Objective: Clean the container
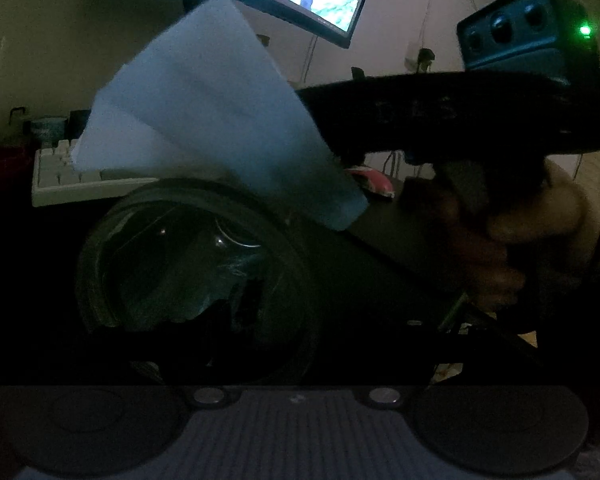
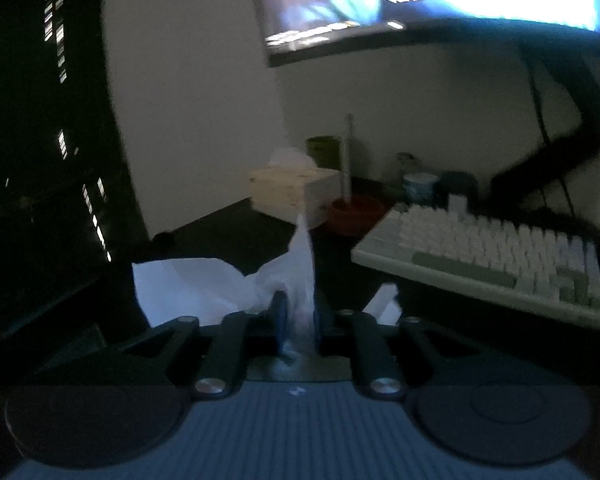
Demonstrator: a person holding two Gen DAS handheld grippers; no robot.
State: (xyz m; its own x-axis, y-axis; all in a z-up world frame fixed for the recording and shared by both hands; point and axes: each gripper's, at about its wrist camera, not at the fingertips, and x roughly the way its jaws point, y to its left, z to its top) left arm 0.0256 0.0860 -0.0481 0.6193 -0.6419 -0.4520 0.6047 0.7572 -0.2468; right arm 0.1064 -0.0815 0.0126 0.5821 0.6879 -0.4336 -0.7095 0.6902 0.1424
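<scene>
Container [image 1: 196, 264]: a dark glass jar, seen mouth-on in your left wrist view, filling the lower middle of the frame close to the camera. Your left gripper's fingers were not visible there, so whether they held the jar could not be told; the dim light hid its lower rim.

Tissue [image 2: 300, 280]: white, crumpled, clamped between the fingers [image 2: 279, 316] of your right gripper [image 2: 298, 320], which were drawn narrow on it. One corner stood up past the fingertips; a wider flap hung out to the left. In the left wrist view the same tissue [image 1: 216, 120] spread as a pale fan just above the container's upper rim, with the right gripper [image 1: 420, 120] reaching in from the right edge and your hand [image 1: 500, 240] wrapped round its handle.

Surface [image 2: 228, 232]: dark, carrying the remaining items.
- Keyboard [image 2: 492, 256], pale keys, toward the right edge of the surface.
- Tissue box [image 2: 296, 192], light wood, near the far edge against the wall, a white sheet poking from its top.
- Red dish [image 2: 356, 208], just right of the tissue box.
- Patterned cup [image 2: 420, 186], at the far edge behind the keyboard.
- Monitor [image 2: 420, 0], lit, hanging over the far right of the surface.
</scene>
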